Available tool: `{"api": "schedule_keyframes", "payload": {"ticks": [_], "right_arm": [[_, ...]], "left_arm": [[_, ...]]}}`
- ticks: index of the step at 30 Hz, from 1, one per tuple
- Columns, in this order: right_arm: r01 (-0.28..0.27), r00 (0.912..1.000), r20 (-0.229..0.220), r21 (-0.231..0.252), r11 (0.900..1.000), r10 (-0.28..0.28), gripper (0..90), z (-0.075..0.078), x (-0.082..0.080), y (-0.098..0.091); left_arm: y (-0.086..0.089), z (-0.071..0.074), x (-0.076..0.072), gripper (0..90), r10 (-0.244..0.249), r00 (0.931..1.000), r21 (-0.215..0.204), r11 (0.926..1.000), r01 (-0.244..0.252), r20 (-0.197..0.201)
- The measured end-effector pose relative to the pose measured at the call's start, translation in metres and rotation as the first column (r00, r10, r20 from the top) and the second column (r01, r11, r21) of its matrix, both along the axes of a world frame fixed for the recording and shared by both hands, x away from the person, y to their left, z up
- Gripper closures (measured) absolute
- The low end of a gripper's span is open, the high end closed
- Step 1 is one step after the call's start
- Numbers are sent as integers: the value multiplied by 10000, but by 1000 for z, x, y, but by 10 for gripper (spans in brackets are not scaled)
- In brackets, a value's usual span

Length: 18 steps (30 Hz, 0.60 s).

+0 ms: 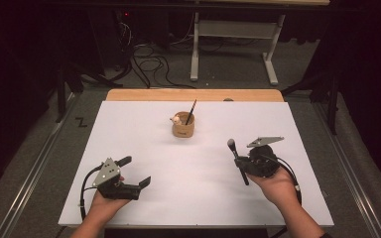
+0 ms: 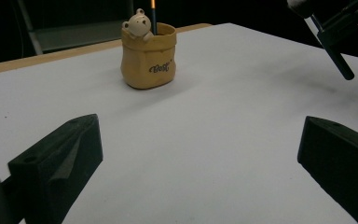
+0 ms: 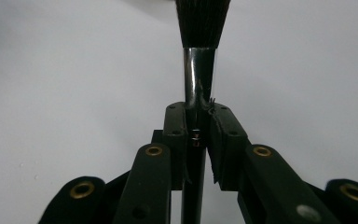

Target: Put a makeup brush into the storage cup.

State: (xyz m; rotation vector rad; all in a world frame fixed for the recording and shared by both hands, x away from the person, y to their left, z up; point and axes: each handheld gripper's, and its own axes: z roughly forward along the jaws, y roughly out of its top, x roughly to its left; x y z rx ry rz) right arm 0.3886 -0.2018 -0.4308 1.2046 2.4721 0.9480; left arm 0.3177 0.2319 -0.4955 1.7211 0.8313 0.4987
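Note:
A tan sack-shaped pot (image 1: 183,127) with a small bear figure on its rim stands at the table's far middle, a thin dark stick upright in it; the left gripper view has the pot (image 2: 148,58) ahead. My right gripper (image 1: 241,162) at the right is shut on a black makeup brush (image 1: 237,159), bristles pointing away. In the right gripper view the jaws clamp the brush (image 3: 198,70) at its silver ferrule, and my right gripper (image 3: 198,122) holds it over the white surface. My left gripper (image 1: 135,171) rests at the near left, open, jaws wide apart and nothing between them.
A white sheet (image 1: 198,163) covers the wooden table (image 1: 193,94). Beyond the far edge stand a white frame's legs (image 1: 233,44) and cables (image 1: 151,64) on the floor. Metal rails run along both sides.

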Motion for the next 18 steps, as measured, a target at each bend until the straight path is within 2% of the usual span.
{"api": "schedule_keyframes", "payload": {"ticks": [3, 6, 11, 15, 18], "right_arm": [[111, 9992, 376, 243, 9996, -120, 791, 0, -2, -4], [229, 9978, 605, 720, 9971, -273, 791, -1, -5, -7], [262, 9912, 1254, 1350, 9905, -433, 791, -4, -10, -10], [322, 9830, 1687, 2266, 9734, -718, 791, -7, -14, -15], [453, 9746, 1994, 2689, 9621, -1016, 791, -10, -18, -20]], "left_arm": [[0, 0, 0, 7, -9, 10000, 22, 10000, 9, 22], [1, 0, -1, 6, 35, 10000, -28, 10000, -35, 36], [2, -1, 0, 6, 65, 10000, -54, 10000, -65, 38], [3, -1, 0, 6, 144, 9999, -82, 9999, -144, -32], [4, -1, 0, 6, 229, 9997, -118, 9997, -229, -44]]}}
